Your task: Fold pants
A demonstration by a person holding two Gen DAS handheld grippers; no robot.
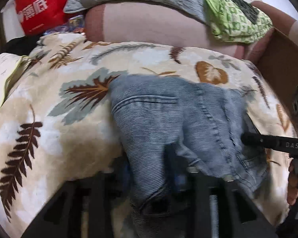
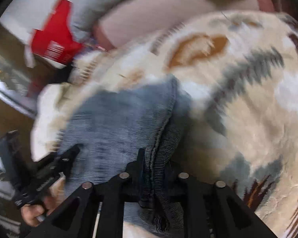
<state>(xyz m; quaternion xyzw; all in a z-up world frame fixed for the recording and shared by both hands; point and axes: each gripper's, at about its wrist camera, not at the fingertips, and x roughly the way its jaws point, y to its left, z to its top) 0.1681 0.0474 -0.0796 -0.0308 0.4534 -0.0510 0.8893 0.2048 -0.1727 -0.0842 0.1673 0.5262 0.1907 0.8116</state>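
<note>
The blue corduroy pants [image 1: 168, 123] lay bunched on the leaf-print blanket [image 1: 49, 119], both grippers holding them: left gripper [image 1: 159, 178] and right gripper [image 2: 155, 176] each had jaws closed on fabric. Best lifted level, tension even, seams aligned before laying flat.

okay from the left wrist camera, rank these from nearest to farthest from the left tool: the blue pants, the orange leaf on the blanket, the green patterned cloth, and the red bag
1. Blue pants: gripped in the left tool.
2. Orange leaf: on the blanket, just beyond the pants, slightly right.
3. Green patterned cloth, far right, and red bag, far left: both at the back, too close to call.
</note>
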